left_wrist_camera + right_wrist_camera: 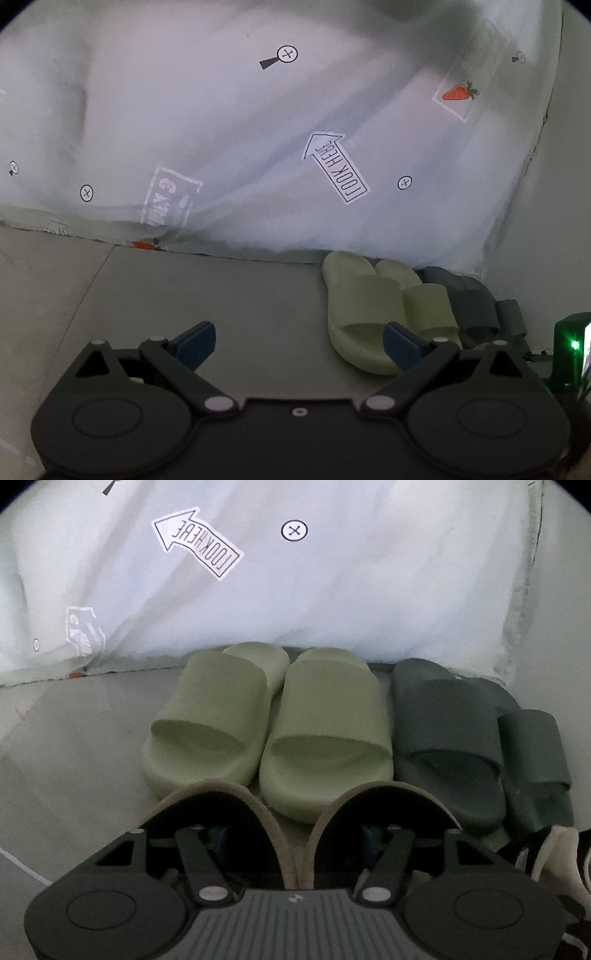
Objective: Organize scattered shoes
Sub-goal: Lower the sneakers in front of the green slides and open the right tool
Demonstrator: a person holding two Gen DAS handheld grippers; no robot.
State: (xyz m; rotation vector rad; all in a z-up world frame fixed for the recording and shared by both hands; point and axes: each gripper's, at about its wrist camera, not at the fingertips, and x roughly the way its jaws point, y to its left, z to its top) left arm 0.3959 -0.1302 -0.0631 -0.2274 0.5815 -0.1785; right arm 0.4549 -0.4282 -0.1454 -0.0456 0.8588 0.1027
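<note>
Two dark tan-edged shoes (295,834) pinched together by right gripper (293,840), heels-first behind green slides (266,716); left gripper (299,341) wide open, empty.

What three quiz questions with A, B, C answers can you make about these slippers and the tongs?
1. In the right wrist view, where are the light green slippers compared with the dark grey slippers?
A. Stacked on top of them
B. Beside them, on the left
C. Behind them, on a shelf

2. How many light green slippers are there?
A. One
B. Two
C. Four

3. What are the left tongs doing?
A. Open, holding nothing
B. Squeezing a green slipper
C. Squeezing a sock

Answers:
1 B: both pairs stand on the floor in one row, green to the left.
2 B: two green slippers sit side by side.
3 A: the fingers are spread wide, with only bare floor between them.
</note>
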